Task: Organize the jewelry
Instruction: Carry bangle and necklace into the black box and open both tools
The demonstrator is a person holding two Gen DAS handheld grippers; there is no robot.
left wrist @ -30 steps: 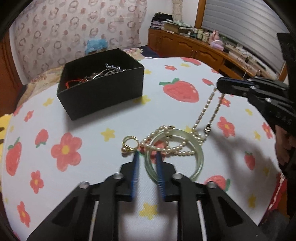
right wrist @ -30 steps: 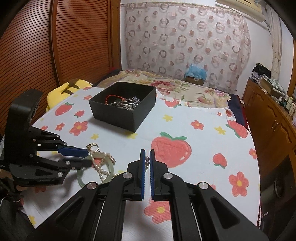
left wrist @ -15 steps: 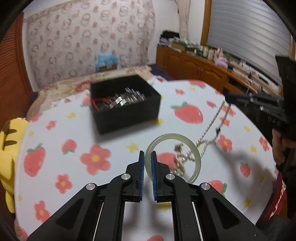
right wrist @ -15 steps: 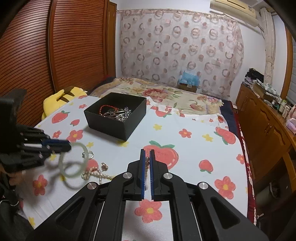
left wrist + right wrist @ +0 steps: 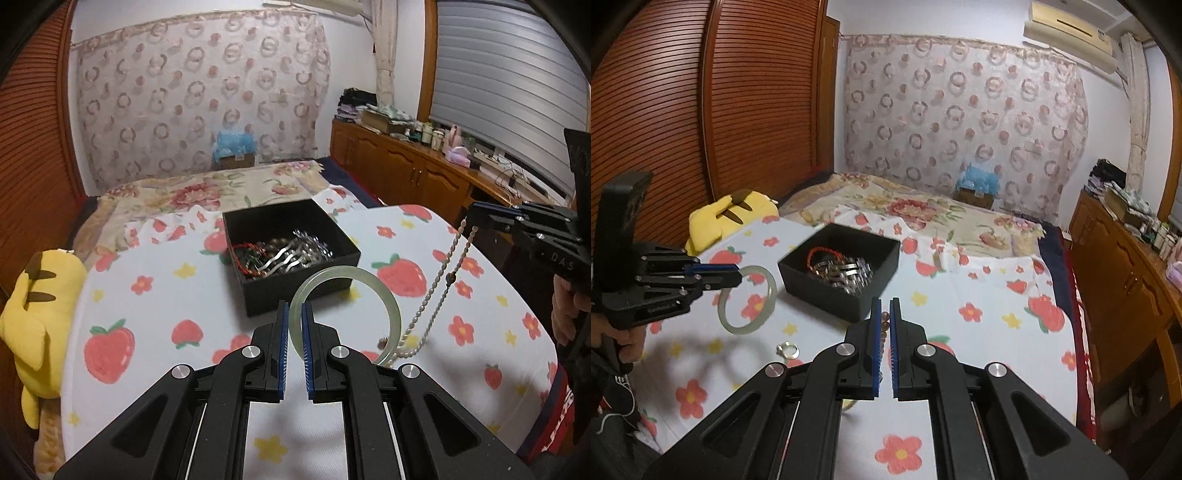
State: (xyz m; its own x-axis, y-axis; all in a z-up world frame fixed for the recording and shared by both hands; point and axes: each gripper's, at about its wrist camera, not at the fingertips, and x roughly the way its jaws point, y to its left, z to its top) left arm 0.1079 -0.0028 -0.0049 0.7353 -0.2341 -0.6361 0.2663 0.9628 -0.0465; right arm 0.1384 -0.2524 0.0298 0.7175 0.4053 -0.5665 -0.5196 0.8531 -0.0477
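Lifting both pieces clear of the tabletop [image 5: 155,332] was the step in hand. Left gripper [image 5: 294,325] had its jaws pinched on the rim of the pale green bangle [image 5: 384,295], which stood out ahead of the jaws in the air, just short of the black box [image 5: 295,284]. Right gripper [image 5: 885,325] had its jaws pressed together on the pearl necklace [image 5: 452,266]; in the left wrist view the strand hung in a long double line from the jaws, its lower end bunched on or near the cloth behind the bangle. Could not tell whether that end had left the cloth.

A small ring [image 5: 787,349] lay on the tabletop, well apart from the box, not yet collected.

Judgement: next move calls for carrying the bangle over the box, already part-filled with bracelets, and releasing it low. The necklace needs more height first, or its tail may drag or snag on the bangle.

Pose: both grippers pointed forward and moderately downward, left hand [image 5: 624,339] visible at its handle.
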